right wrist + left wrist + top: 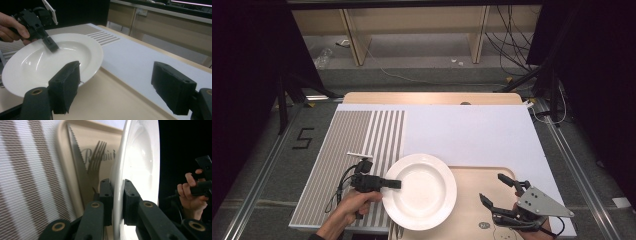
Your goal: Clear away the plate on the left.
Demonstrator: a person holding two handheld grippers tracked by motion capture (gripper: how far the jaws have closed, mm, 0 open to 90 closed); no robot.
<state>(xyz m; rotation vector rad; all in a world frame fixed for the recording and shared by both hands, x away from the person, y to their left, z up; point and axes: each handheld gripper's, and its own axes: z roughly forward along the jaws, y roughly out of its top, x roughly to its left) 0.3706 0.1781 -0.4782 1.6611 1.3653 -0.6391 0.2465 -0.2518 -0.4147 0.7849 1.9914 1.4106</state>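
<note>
On tray [65, 165]: "Rabbit" print (partly hidden by plate [140, 157]), knife-fork graphic.

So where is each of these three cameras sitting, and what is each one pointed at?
High view: above the table, facing forward and down; both forearms and both grippers show.
Left gripper view: rides the left gripper, looking along its jaws clamped on the white plate; the other hand shows.
Right gripper view: rides the right gripper, jaws open, facing the plate.
All three share the plate.

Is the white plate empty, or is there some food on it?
Empty. The white plate shows a bare, glossy bowl in the high view and right gripper view, while the left gripper pinches its rim.
</note>
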